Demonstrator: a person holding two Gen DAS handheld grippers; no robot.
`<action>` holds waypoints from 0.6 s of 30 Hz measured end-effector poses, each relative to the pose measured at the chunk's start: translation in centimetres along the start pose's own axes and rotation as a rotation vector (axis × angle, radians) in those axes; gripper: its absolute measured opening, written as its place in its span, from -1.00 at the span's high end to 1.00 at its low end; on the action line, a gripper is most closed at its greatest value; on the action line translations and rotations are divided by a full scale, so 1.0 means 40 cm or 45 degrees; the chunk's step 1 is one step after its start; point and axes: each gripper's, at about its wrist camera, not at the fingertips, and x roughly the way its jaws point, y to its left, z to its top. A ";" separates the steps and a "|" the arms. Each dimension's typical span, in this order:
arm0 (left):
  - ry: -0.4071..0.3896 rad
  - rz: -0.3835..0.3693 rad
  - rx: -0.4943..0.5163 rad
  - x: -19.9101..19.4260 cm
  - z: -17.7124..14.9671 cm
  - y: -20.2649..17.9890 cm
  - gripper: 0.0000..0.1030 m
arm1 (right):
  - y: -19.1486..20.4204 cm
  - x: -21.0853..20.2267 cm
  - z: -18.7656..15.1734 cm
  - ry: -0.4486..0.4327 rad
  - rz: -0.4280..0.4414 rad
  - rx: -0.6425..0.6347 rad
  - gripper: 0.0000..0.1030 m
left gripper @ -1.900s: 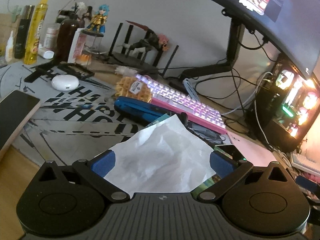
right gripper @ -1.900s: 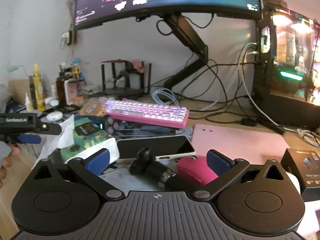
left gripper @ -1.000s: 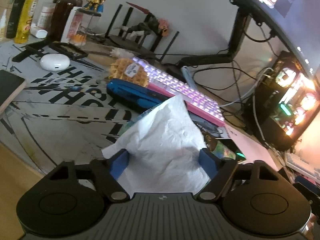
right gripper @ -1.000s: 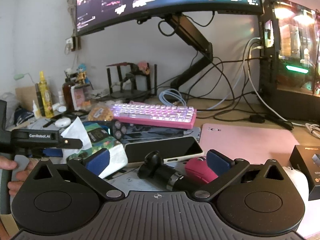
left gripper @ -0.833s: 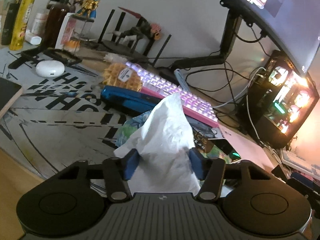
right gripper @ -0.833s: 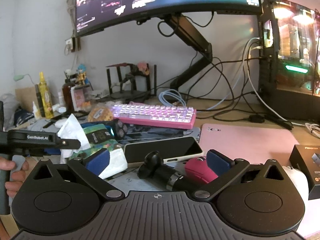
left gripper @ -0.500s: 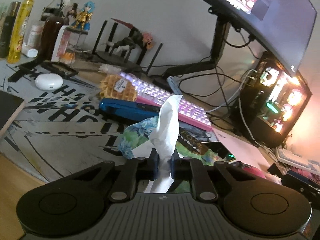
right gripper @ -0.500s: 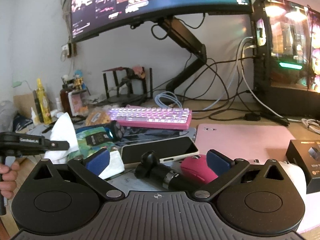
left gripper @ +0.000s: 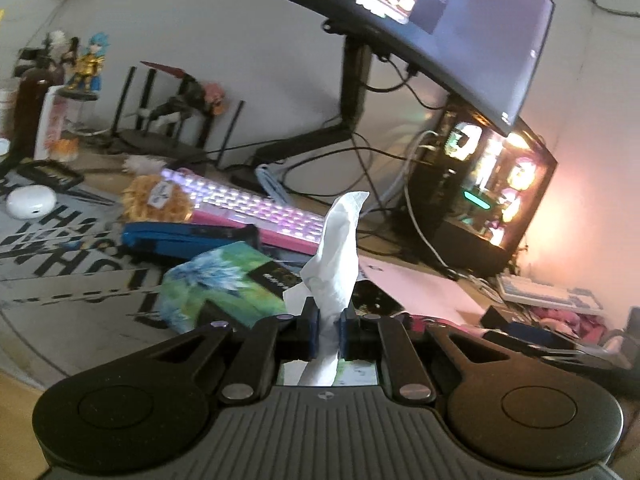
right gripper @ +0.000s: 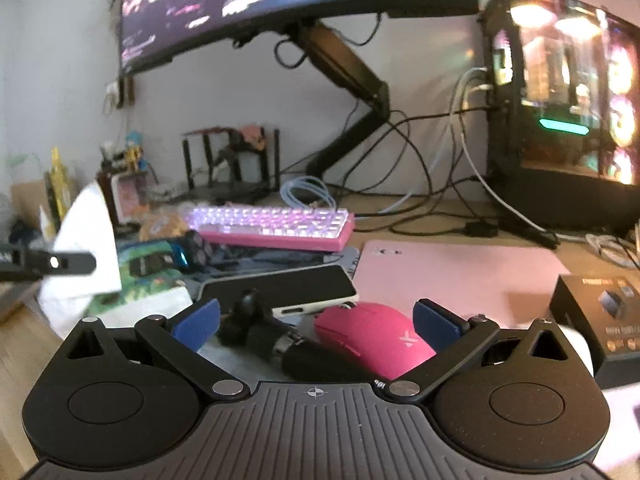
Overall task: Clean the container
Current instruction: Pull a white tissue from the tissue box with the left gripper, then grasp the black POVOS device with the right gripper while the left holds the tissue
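Observation:
My left gripper [left gripper: 329,326] is shut on a white tissue [left gripper: 338,256] that stands up from between its blue pads, pulled above a green and blue tissue pack [left gripper: 218,280] on the desk. From the right wrist view the same tissue [right gripper: 90,240] hangs at the far left, pinched by the left gripper's black finger [right gripper: 68,263] above the pack [right gripper: 148,276]. My right gripper [right gripper: 316,320] is open and empty, low over a pink mouse [right gripper: 372,336] and a black cylindrical object [right gripper: 280,340].
A pink lit keyboard [right gripper: 276,226], a phone [right gripper: 284,290], a pink mouse pad [right gripper: 460,276] and a black box [right gripper: 600,312] lie on the desk. A blue case [left gripper: 180,236], a waffle packet [left gripper: 156,200], figurines, bottles, a monitor arm and a lit PC case stand behind.
My left gripper closed fully on the tissue and lifted it up and away from the pack, drawing it into a narrow strip. My right gripper stayed open over the mouse.

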 end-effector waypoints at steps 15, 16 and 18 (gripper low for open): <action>0.039 -0.124 0.095 0.029 -0.013 -0.052 0.73 | -0.006 0.065 -0.015 0.163 0.144 -0.156 -0.09; 0.042 -0.126 0.098 0.030 -0.014 -0.052 0.73 | -0.007 0.069 -0.016 0.174 0.153 -0.166 0.02; 0.044 -0.127 0.105 0.034 -0.014 -0.053 0.74 | -0.008 0.078 -0.018 0.196 0.172 -0.187 0.04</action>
